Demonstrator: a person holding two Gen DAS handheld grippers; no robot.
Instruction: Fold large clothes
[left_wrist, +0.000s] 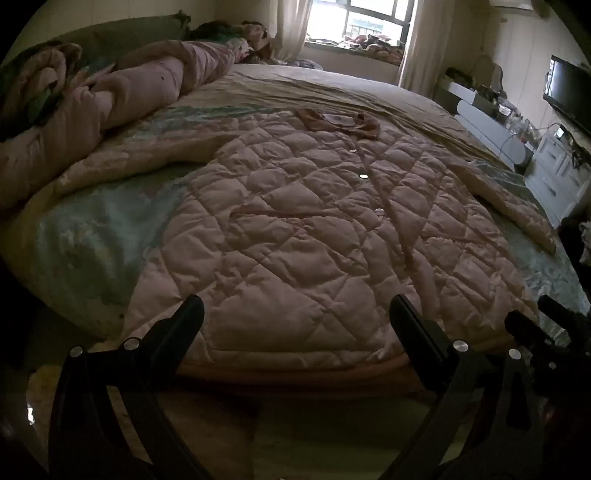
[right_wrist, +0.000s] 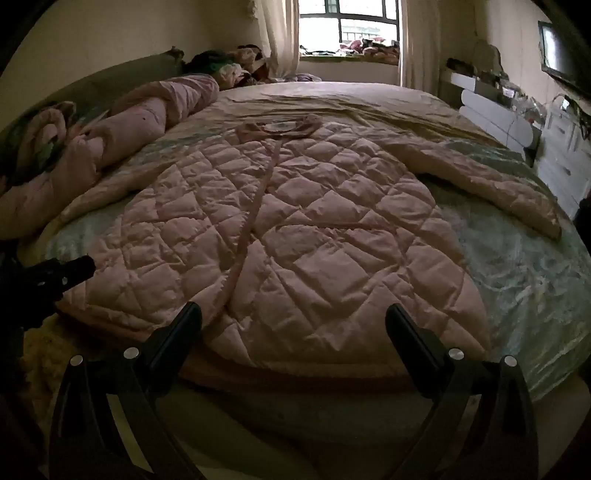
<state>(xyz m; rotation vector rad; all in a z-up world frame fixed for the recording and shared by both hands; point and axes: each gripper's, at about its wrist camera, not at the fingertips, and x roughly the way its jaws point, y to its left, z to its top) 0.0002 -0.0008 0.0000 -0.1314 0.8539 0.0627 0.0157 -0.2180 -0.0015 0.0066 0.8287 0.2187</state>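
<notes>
Quilted pink coat (left_wrist: 314, 240) spread on the bed (left_wrist: 85, 236); soft, bulky, probably light; grip hem corners; left tool (left_wrist: 295, 314) and right tool (right_wrist: 293, 317) open, empty.

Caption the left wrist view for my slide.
Open left gripper poised over the hem of a pink quilted coat spread flat on the bed.

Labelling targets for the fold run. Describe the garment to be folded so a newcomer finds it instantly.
Start at the bed under the window. Spread flat across its near half lies a pale pink quilted coat, collar toward the window, sleeves spread. Diamond stitching and front snaps set it apart from the bunched pink bedding alongside.
</notes>
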